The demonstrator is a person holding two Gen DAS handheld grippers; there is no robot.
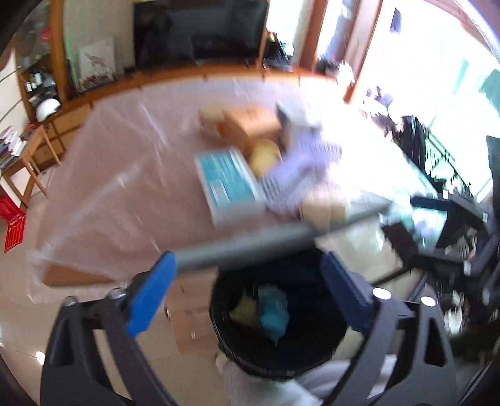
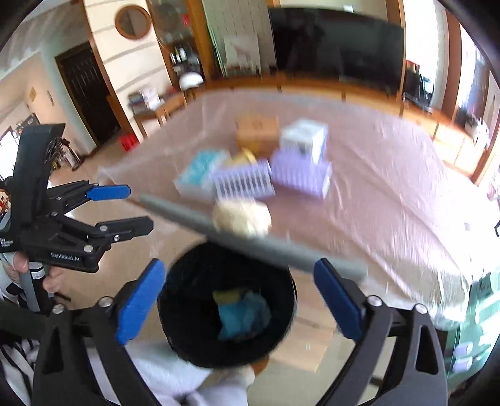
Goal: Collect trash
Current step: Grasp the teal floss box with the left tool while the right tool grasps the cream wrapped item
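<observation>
This is a home, a living room. In the right wrist view a large dark television point(image 2: 337, 47) stands at 12 o'clock on a long low wooden cabinet point(image 2: 312, 84). A round wooden wall ornament point(image 2: 132, 22) hangs at 11 o'clock, and a dark door point(image 2: 87, 93) is at 10 o'clock. Wooden shelves point(image 1: 40, 84) with small household things stand at 10 o'clock in the left wrist view. The floor point(image 1: 25, 328) is of shiny tiles.

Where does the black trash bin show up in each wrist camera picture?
Left wrist: black trash bin sits bottom centre, between the tool's blue fingers, blue and yellow trash inside.
Right wrist: bin bottom centre, slightly left of middle.
Shared landmark: the grey rod crossing just above the bin's rim.
</observation>
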